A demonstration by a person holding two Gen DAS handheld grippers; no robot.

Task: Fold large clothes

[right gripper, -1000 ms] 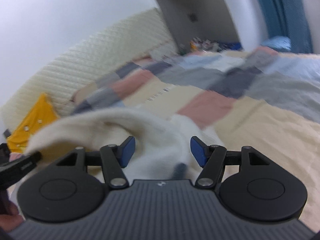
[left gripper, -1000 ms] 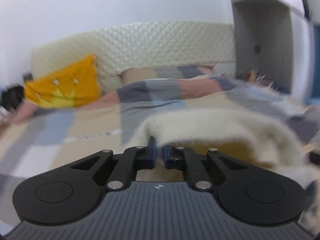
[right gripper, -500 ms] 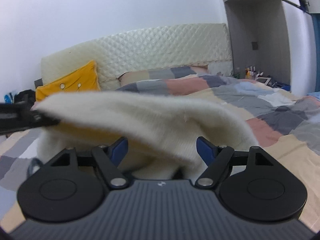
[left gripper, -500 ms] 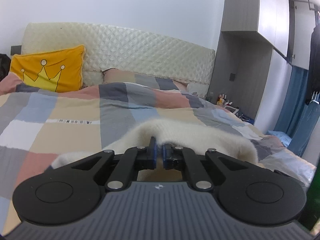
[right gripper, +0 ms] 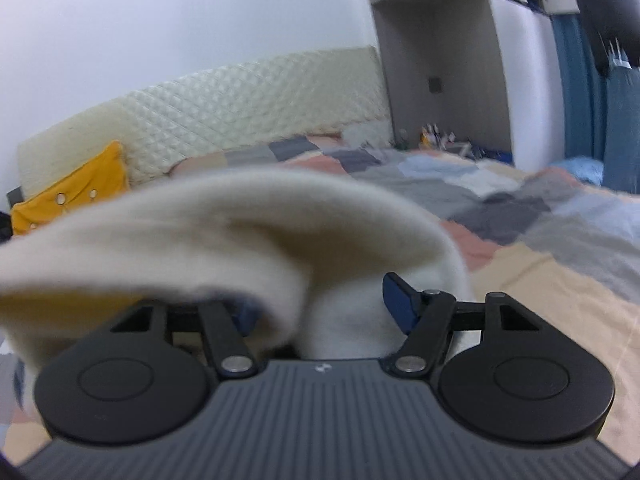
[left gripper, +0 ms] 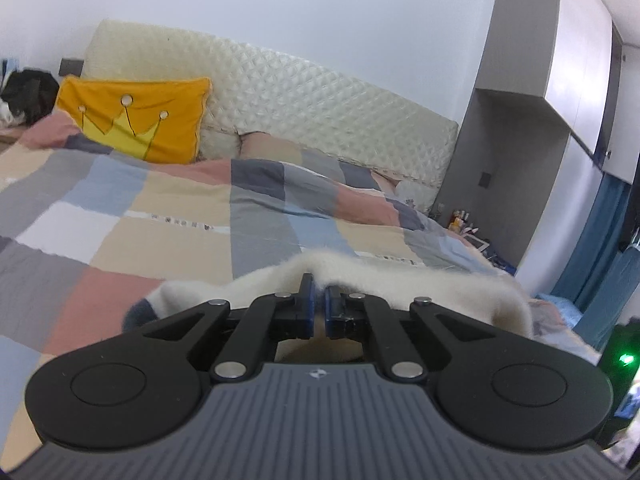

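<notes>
The cream sweater (left gripper: pixel 400 280) is pinched by the left gripper (left gripper: pixel 316 300) – in the right gripper (right gripper: pixel 320 300) it is draped between jaws that have just been closing, grip unclear.

Cream garment (left gripper: pixel 400 280), orange crown-print pillow (left gripper: pixel 136 120), pastel checked quilt (left gripper: pixel 160 216).

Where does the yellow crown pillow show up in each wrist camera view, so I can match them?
Left wrist: yellow crown pillow sits upper left, leaning on the quilted headboard.
Right wrist: the pillow is at the far left edge, partly hidden behind the cream sweater.
Shared landmark: the headboard behind the bed.
</notes>
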